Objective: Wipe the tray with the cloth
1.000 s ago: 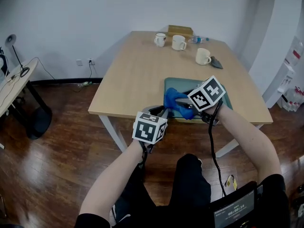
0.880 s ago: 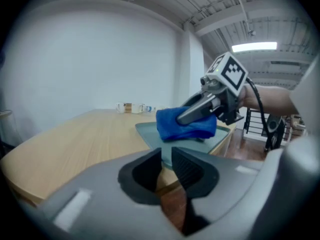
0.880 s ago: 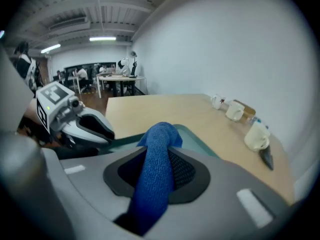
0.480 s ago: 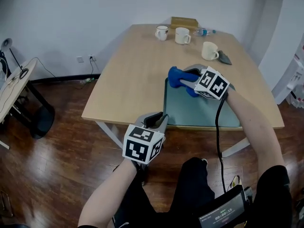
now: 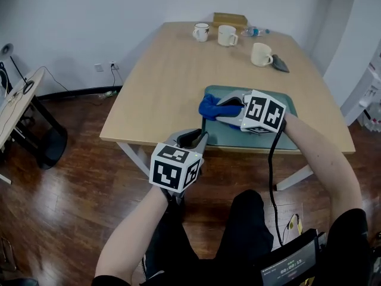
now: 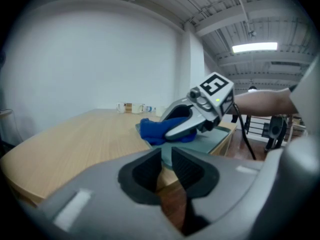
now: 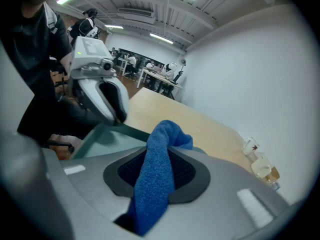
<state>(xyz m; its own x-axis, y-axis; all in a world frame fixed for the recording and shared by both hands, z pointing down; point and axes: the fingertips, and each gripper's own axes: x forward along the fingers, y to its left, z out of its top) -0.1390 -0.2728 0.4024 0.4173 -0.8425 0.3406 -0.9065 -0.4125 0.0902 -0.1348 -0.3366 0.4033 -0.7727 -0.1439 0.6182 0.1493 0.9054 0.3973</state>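
A green tray (image 5: 229, 137) lies at the wooden table's near edge. My right gripper (image 5: 223, 109) is shut on a blue cloth (image 5: 210, 106) and presses it onto the tray's left part, jaws pointing left. The right gripper view shows the cloth (image 7: 157, 179) bunched between the pads and hanging out in front. My left gripper (image 5: 193, 137) sits at the tray's near left corner, jaws closed on the thin tray edge (image 6: 166, 156). From the left gripper view, the cloth (image 6: 155, 130) and the right gripper (image 6: 170, 128) rest on the tray (image 6: 210, 136) just beyond.
Three white mugs (image 5: 201, 32) (image 5: 226, 36) (image 5: 260, 54), a cardboard box (image 5: 230, 20), a bottle (image 5: 253, 32) and a small dark object (image 5: 280, 64) stand at the table's far end. A side table (image 5: 18, 100) stands at the left on the wooden floor.
My right gripper carried the cloth out to the tray's far left corner, then drew it back along the left side, rolling as it went. The left gripper stayed at the tray's corner.
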